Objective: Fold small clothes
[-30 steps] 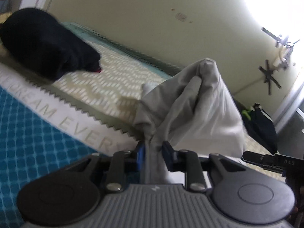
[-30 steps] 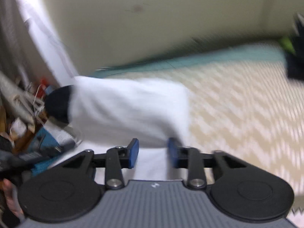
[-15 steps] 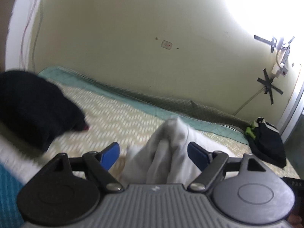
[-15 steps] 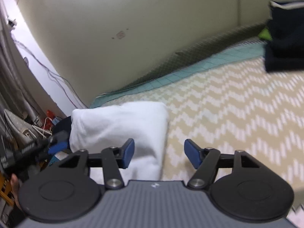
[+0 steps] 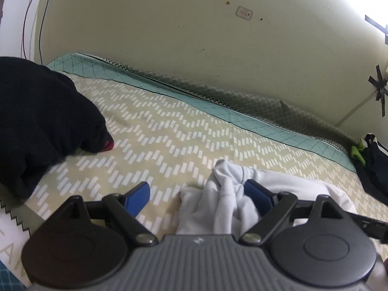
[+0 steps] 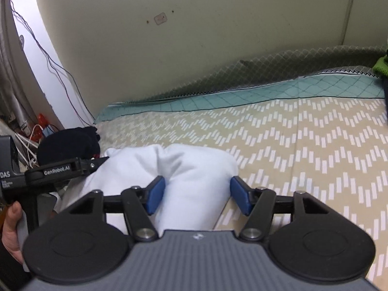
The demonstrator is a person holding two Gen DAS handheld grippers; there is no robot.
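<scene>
1. Left gripper (image 5: 197, 194): jaws stand wide, having just been opening. The white garment (image 5: 228, 201) lies bunched between them, nearer the right-hand blue pad (image 5: 257, 195). The other pad (image 5: 138, 195) stands clear over the bedspread (image 5: 169, 131). Nothing is clamped.

2. Right gripper (image 6: 197, 195): jaws moderately apart, having opened within the last second and since eased in slightly. One lobe of the white garment (image 6: 194, 169) sits between the pads. The left pad (image 6: 155, 194) lies against a crease in the cloth; the right pad (image 6: 238, 197) stands just beside the cloth's edge. Whether either pad actually presses on the fabric cannot be settled from this angle; no grip is evident.

3. Task item: the white garment rests on the bedspread in a soft, rounded bundle, directly ahead of both grippers and between them.

4. In the right wrist view, the left gripper's black arm (image 6: 65, 168) reaches in from the left edge and meets the garment's left side, with a person's hand (image 6: 11, 228) below it.

5. Surroundings: a dark garment (image 5: 41, 121) lies heaped on the bedspread, well apart to the left. A second dark pile (image 5: 374, 165) sits at the far right by the wall (image 5: 194, 36). A teal border (image 5: 218, 106) runs along the bed's far edge.
</scene>
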